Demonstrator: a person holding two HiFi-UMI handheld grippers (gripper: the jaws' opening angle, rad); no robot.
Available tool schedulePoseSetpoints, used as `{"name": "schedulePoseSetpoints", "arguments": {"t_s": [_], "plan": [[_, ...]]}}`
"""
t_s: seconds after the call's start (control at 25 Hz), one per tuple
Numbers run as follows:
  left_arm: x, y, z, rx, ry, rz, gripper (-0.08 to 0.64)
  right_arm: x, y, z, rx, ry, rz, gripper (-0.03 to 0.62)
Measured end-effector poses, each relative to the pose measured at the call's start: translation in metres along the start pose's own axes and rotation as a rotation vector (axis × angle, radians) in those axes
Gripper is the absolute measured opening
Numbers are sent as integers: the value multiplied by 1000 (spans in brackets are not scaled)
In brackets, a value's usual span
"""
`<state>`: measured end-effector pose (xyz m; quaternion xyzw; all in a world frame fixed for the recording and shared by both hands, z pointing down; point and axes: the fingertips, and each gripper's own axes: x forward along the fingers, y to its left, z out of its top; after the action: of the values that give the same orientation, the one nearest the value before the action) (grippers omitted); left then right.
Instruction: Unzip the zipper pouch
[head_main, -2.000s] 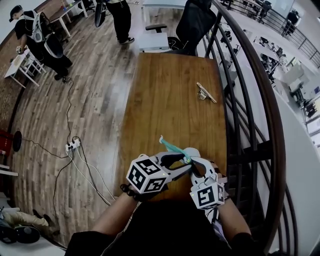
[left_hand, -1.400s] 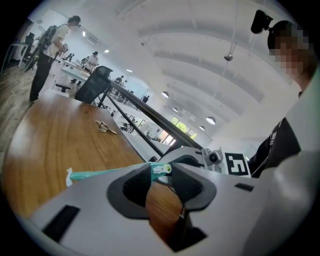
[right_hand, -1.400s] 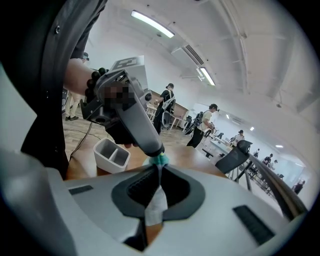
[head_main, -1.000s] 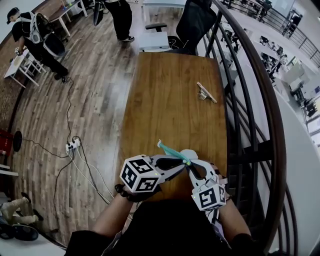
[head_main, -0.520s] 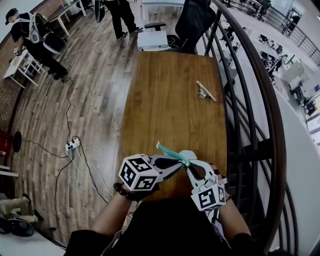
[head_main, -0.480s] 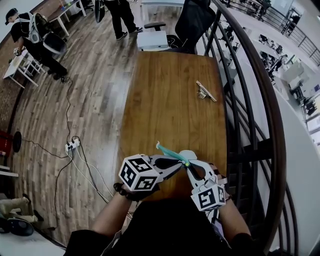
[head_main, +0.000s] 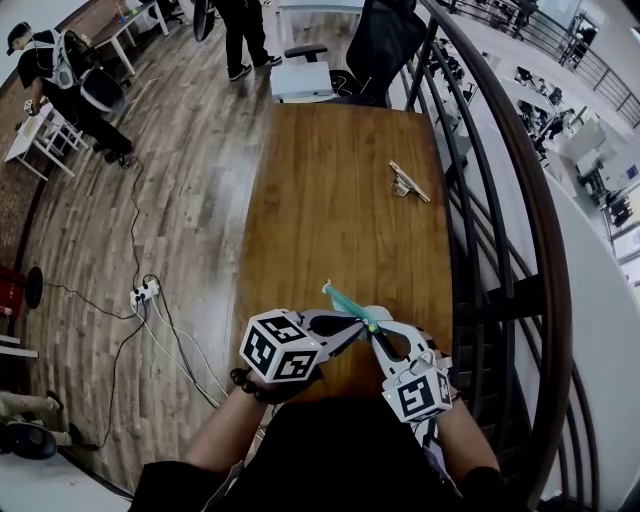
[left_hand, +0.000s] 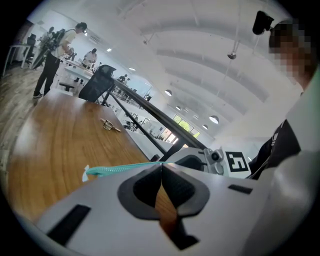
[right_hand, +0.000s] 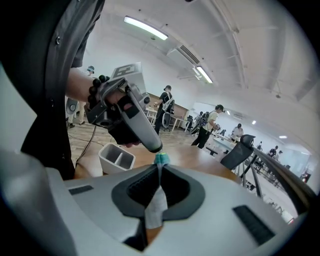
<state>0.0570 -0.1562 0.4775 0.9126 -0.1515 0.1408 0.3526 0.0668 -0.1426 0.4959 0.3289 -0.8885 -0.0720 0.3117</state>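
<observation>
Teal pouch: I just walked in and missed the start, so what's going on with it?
A person holds a gripper in each hand over the near end of the table. The right gripper is shut on the pale edge of the pouch. The left gripper has just been closing its jaws and now pinches the teal zipper end, so the pouch is held between them. How far the zipper is open cannot be told.
</observation>
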Motion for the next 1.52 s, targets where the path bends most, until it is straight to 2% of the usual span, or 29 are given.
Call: {"name": "schedulePoseSetpoints", "arguments": {"t_s": [0.24, 0.48, 0.68, 0.84, 1.28, 1.4, 1.52], "plan": [[-2, 1, 2, -10, -7, -3, 17, -2, 2, 6, 8, -14, 18, 5], [0, 2, 1, 28, 10, 30, 17, -2, 3, 4, 18, -11, 34, 3], [-4, 19, -6, 55, 17, 123, 15, -9, 6, 5, 41, -36, 52, 2], [-17, 22, 5, 24, -19, 100, 14, -15, 2, 4, 74, -46, 46, 2], [-20, 28, 9, 36, -34, 140, 15, -13, -6, 9, 45, -46, 2, 3], [-16, 31, 5, 2, -50, 142, 15, -15, -5, 7, 40, -43, 2, 3], [-21, 42, 3, 2, -60, 208, 14, -19, -7, 3, 54, -47, -3, 3]]}}
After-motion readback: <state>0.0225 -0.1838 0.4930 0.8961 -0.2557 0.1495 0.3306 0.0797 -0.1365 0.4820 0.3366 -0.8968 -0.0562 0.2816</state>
